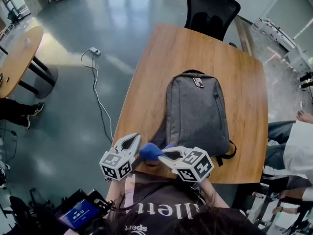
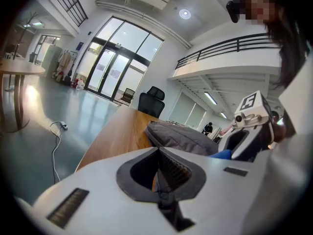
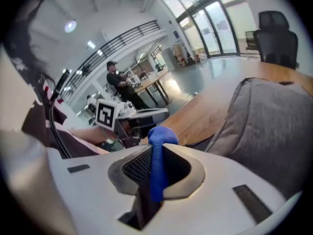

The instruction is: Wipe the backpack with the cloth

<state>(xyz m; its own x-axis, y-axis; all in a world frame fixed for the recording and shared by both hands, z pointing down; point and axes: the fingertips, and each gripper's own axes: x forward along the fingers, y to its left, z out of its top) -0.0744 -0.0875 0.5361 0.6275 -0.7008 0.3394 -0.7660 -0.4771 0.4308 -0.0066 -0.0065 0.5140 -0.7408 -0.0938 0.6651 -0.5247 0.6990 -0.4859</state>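
Observation:
A grey backpack [image 1: 196, 110] lies flat on the wooden table [image 1: 151, 72], its handle toward the far edge. My right gripper [image 1: 159, 155] is shut on a blue cloth [image 1: 150, 152], held just off the backpack's near left corner. In the right gripper view the blue cloth [image 3: 157, 159] is pinched between the jaws, with the backpack [image 3: 266, 131] at right. My left gripper [image 1: 132, 140] hovers at the table's near edge, left of the cloth, shut with nothing in it. The left gripper view shows the backpack [image 2: 183, 138] ahead and the cloth [image 2: 222, 154] at right.
A black office chair [image 1: 212, 6] stands at the table's far end. A cable and power strip [image 1: 95, 51] lie on the floor at left. A round wooden table [image 1: 17, 58] is further left. A seated person's legs [image 1: 286, 131] are at the right edge.

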